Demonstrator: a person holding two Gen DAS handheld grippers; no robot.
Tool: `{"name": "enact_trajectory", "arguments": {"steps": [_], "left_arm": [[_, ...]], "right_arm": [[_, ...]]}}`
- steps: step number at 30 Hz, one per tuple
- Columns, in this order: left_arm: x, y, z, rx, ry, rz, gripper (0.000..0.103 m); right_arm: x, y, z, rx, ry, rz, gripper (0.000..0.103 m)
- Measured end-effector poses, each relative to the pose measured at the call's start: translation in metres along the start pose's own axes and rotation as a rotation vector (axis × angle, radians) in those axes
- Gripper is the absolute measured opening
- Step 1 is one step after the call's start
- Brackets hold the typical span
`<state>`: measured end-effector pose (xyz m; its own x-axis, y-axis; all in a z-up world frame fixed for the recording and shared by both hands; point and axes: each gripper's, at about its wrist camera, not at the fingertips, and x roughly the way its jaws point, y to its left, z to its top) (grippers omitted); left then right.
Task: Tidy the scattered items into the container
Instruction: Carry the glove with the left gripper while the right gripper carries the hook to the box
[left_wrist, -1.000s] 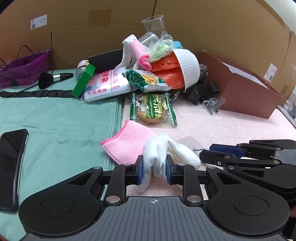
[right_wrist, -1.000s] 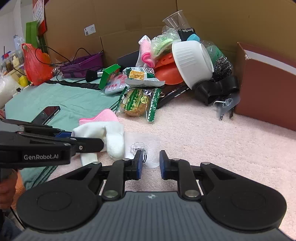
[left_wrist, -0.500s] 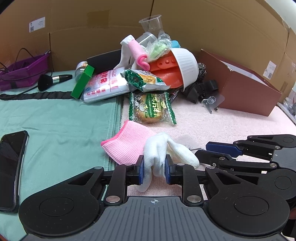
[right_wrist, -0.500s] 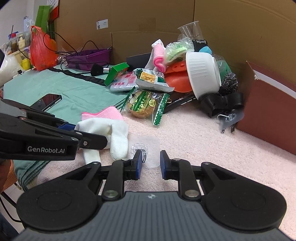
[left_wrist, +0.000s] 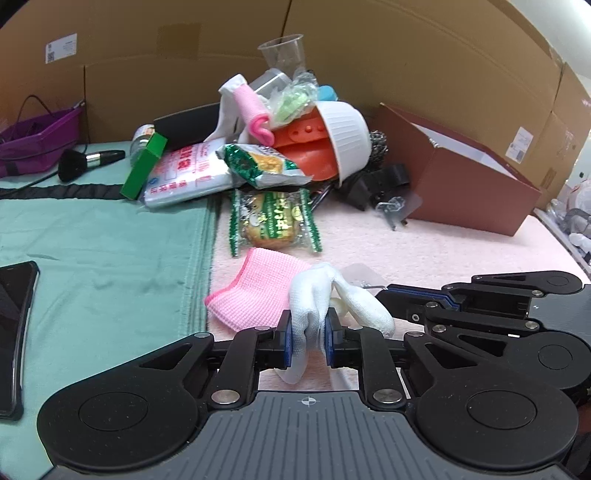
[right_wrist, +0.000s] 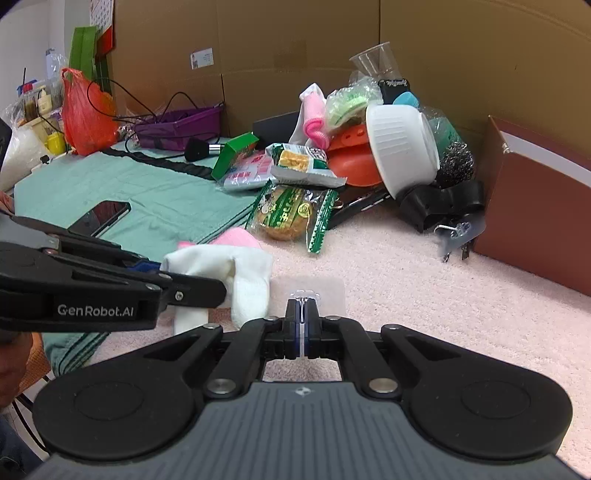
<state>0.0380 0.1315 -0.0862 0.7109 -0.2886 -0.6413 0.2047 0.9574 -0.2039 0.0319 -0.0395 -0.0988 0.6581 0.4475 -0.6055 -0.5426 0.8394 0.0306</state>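
Observation:
My left gripper is shut on a white and pink sock that lies on the pale pink mat; the sock also shows in the right wrist view. My right gripper is shut on a clear plastic adhesive hook just right of the sock. The right gripper shows at the right in the left wrist view. The brown box stands open at the right; it also shows in the right wrist view.
A heap lies at the back: white bowl, orange lid, snack packets, green box, clear cup, black clips. A phone and a brush lie on the green cloth. Cardboard walls stand behind.
My right gripper has closed on the clear hook; half a second ago its fingers were apart around it. My left gripper stays shut on the sock.

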Motion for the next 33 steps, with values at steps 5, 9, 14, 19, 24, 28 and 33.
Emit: {"name": "enact_trajectory", "arguments": {"steps": [5, 9, 14, 19, 24, 28, 33], "left_arm": [[-0.01, -0.018, 0.007, 0.026, -0.016, -0.027, 0.012], [-0.02, -0.038, 0.016, 0.058, -0.043, -0.044, 0.012], [-0.028, -0.073, 0.033, 0.113, -0.098, -0.083, 0.012], [-0.027, -0.113, 0.054, 0.157, -0.145, -0.149, 0.012], [-0.019, -0.155, 0.078, 0.206, -0.185, -0.195, 0.012], [-0.01, -0.184, 0.099, 0.235, -0.205, -0.22, 0.012], [0.014, -0.216, 0.135, 0.247, -0.222, -0.262, 0.012]], "right_arm": [[-0.015, -0.007, 0.003, 0.026, -0.032, 0.007, 0.003], [-0.033, -0.014, 0.006, 0.046, -0.064, 0.003, 0.003], [-0.062, -0.029, 0.008, 0.064, -0.124, -0.028, 0.003], [-0.094, -0.052, 0.013, 0.073, -0.192, -0.081, 0.003], [-0.125, -0.084, 0.022, 0.084, -0.268, -0.142, 0.003], [-0.14, -0.108, 0.027, 0.094, -0.309, -0.194, 0.003], [-0.148, -0.141, 0.043, 0.1, -0.351, -0.255, 0.003]]}}
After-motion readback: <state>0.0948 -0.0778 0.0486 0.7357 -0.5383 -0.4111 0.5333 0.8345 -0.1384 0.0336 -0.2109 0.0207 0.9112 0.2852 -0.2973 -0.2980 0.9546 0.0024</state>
